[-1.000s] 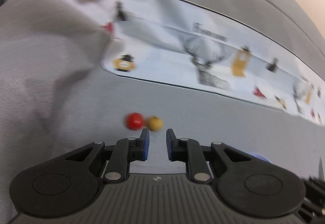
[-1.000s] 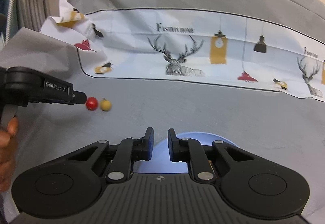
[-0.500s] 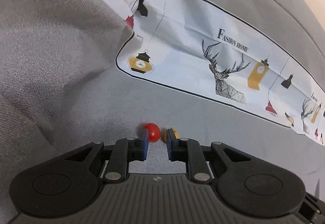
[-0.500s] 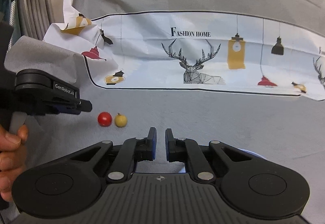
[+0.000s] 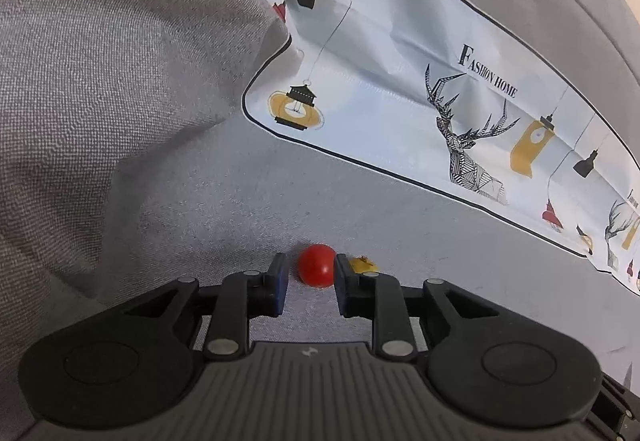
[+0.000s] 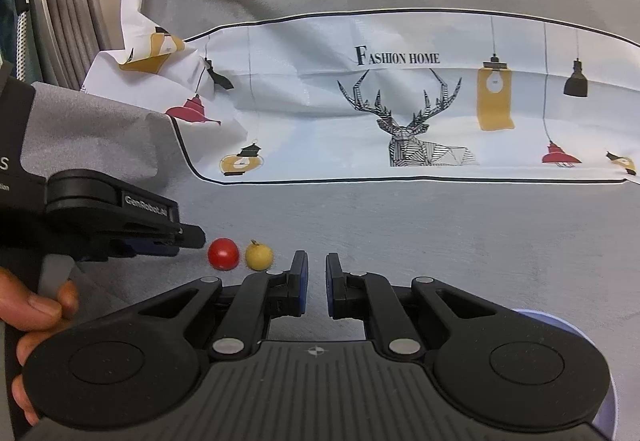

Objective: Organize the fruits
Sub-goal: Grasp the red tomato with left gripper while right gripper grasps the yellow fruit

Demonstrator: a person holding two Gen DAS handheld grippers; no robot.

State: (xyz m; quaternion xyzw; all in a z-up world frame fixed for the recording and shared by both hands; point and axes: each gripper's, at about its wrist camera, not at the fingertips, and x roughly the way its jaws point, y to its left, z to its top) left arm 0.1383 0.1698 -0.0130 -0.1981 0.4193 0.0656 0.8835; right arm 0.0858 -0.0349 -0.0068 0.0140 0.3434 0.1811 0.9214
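A small red fruit (image 5: 317,265) lies on the grey cloth right at the mouth of my left gripper (image 5: 310,273). Its jaws are opening, and the pads stand on either side of the fruit without pressing it. A small yellow fruit (image 5: 362,265) lies just right of the red one, half hidden behind the right finger. In the right wrist view the left gripper (image 6: 194,241) comes in from the left, its tips just left of the red fruit (image 6: 223,253) and the yellow fruit (image 6: 259,256). My right gripper (image 6: 316,269) is shut on nothing, just right of the yellow fruit.
A pale blue dish (image 6: 560,325) shows behind the right gripper's body at lower right. A white printed cloth with deer and lamps (image 6: 400,113) lies across the back. Grey fabric (image 5: 100,61) bunches up on the left. A person's hand (image 6: 36,305) holds the left gripper.
The left gripper has closed in on the red fruit and its jaws have widened around it. The right gripper has shifted left toward the fruits, so the blue dish now shows at lower right.
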